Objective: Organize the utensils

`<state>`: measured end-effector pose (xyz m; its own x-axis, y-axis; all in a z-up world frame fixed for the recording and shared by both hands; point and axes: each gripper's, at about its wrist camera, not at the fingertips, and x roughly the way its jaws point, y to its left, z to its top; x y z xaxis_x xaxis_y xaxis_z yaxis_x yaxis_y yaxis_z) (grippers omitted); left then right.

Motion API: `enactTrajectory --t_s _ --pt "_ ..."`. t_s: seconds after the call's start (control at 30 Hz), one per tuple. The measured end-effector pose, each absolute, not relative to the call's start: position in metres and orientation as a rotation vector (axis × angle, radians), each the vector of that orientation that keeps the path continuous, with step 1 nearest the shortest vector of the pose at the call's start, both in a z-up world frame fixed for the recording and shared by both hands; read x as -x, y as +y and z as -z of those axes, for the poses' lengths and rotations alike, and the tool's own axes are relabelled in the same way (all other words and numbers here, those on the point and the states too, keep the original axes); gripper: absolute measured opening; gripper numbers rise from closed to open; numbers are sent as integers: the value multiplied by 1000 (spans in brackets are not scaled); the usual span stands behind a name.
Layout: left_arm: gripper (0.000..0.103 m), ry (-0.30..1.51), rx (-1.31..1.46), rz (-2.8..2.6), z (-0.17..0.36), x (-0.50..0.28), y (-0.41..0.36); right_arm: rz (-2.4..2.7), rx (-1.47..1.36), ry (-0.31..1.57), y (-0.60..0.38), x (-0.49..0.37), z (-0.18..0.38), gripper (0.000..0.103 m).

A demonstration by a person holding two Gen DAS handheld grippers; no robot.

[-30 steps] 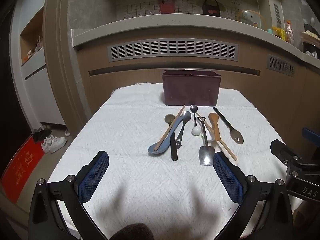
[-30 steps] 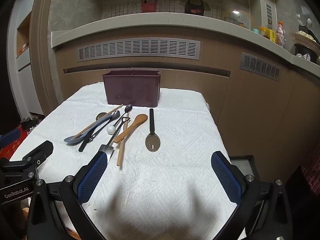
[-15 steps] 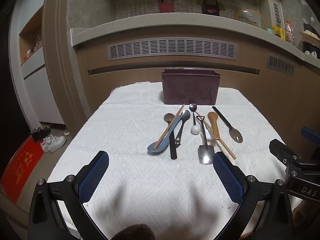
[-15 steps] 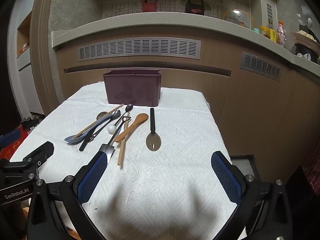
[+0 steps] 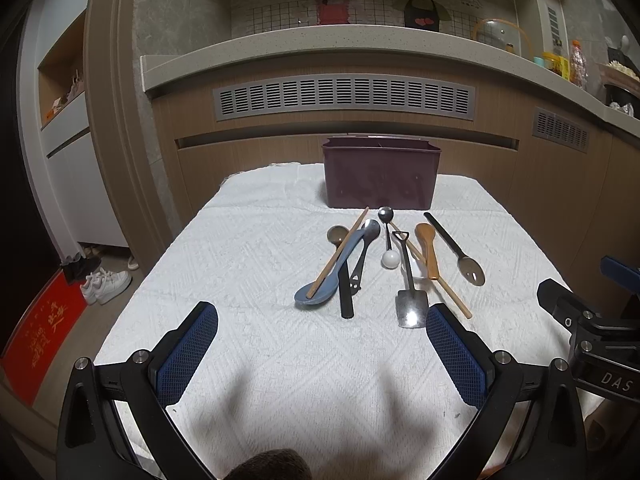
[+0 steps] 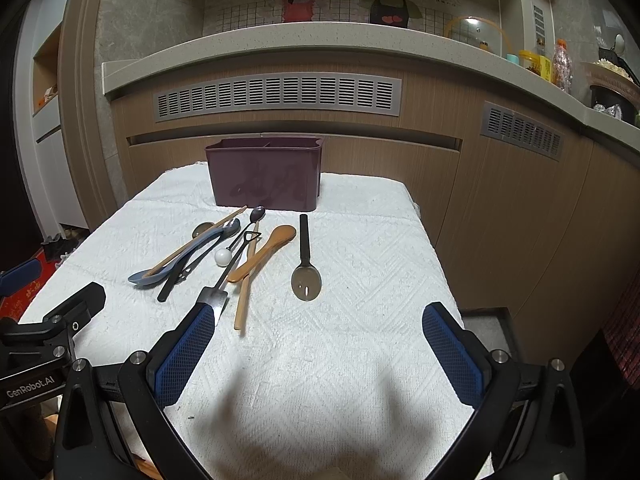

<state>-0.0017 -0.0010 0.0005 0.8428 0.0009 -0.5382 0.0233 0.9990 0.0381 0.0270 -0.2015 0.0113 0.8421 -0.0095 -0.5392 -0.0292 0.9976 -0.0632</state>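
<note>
Nearest to the cameras, the left gripper (image 5: pixel 320 340) and the right gripper (image 6: pixel 318 338) both hover over the white cloth (image 5: pixel 248 264) with their blue pads wide apart, and they hold nothing. Further out, the utensils lie in a loose pile on the cloth: a small metal shovel (image 5: pixel 409 308), a blue spoon (image 5: pixel 320 290) with a chopstick (image 5: pixel 340 254) across it, a wooden spoon (image 6: pixel 266 250), and a black slotted spoon (image 6: pixel 306 276) a little apart on the right. Behind them, at the far edge, stands the dark purple bin (image 6: pixel 266 178).

Wood-panelled counter (image 5: pixel 360 148) with grey vents (image 5: pixel 344 96) beneath a cartoon-tiled wall (image 5: pixel 360 0).
</note>
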Motion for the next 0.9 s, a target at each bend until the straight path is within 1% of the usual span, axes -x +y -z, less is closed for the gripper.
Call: enactTrajectory --t_s 0.9 --pt "103 572 -44 15 5 1 -4 -21 62 580 -202 -28 -9 103"
